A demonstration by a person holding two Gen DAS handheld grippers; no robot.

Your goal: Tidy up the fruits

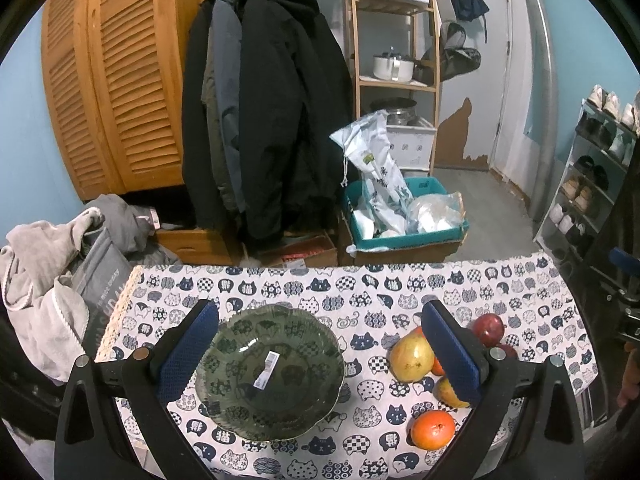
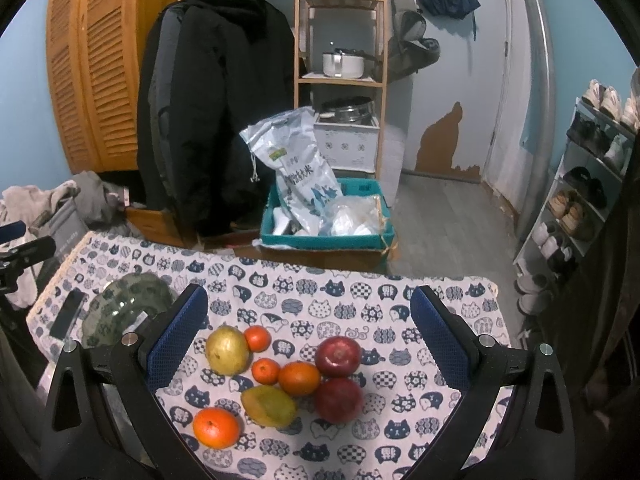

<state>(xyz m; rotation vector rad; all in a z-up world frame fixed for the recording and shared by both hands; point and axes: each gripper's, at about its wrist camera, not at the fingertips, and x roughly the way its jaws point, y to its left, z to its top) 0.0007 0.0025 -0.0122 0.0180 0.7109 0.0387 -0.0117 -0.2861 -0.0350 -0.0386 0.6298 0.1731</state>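
Table w/ white cloth printed in navy cat faces [image 2: 320, 304] fills the lower half of both views; everything below is placed relative to the green glass bowl.

Green scalloped glass bowl [image 1: 270, 372] sits on the cloth, upright, w/ a white barcode sticker [image 1: 267, 369] inside near its centre; no fruit in it. In the right wrist view the bowl [image 2: 128, 308] lies at far left, partly behind a gripper finger, and a dark flat phone-like slab [image 2: 67, 313] lies just left of it – too dim to be sure what it is.

Left gripper [image 1: 320, 354]: blue-padded jaws wide apart, gripping nothing, bowl framed between them but not touched.

Right gripper [image 2: 308, 334]: jaws also spread wide, nothing held, hovering above the fruit cluster right of the bowl.

Fruit, all on the cloth right of the bowl, apart from it:
- yellow-green round pear-like fruit [image 2: 227, 350], nearest the bowl
- two dark red apples, one [image 2: 337, 355] farther back, one [image 2: 338, 400] in front, touching
- yellow-green mango w/ reddish tip [image 2: 269, 405], in front of the cluster
- large orange [image 2: 299, 378], touching the front apple
- orange [image 2: 216, 428] nearest the camera, a bit apart from the rest
- two small tangerines, one [image 2: 257, 338] just beside the pear-like fruit, one [image 2: 265, 371] mid-cluster
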